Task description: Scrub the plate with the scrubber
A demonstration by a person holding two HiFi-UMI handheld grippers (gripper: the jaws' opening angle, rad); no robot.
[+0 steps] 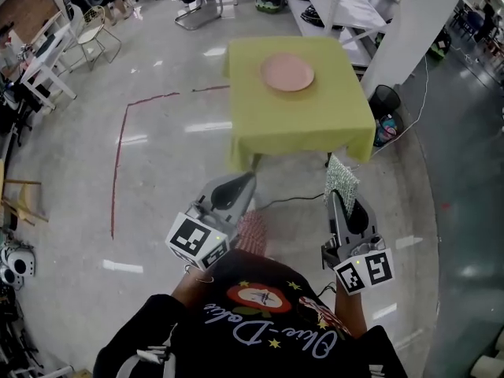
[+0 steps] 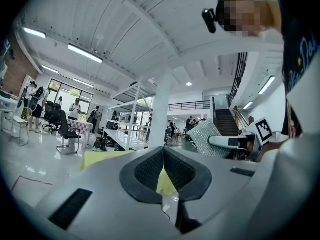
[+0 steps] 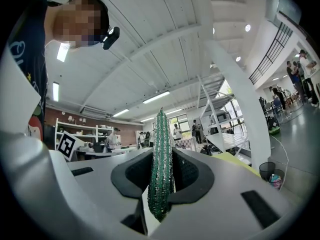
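The round pink plate [image 1: 287, 72] lies on the yellow-green clothed table [image 1: 315, 128], well ahead of both tools. The right gripper [image 1: 337, 198] is clamped on the glittery green scrubber [image 1: 342, 178], edge upward; the left gripper [image 1: 239, 183] is closed and empty.

Scrubber [image 1: 342, 181]: lower end hidden in jaws of right gripper [image 1: 339, 201], this side of table [image 1: 315, 116].
Table legs [image 1: 255, 161]: mostly under cloth [image 1: 291, 152].

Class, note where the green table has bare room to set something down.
The table is bare across its near half, between the plate and front edge; narrower strips flank the plate. Only the plate's spot near the far edge is taken.
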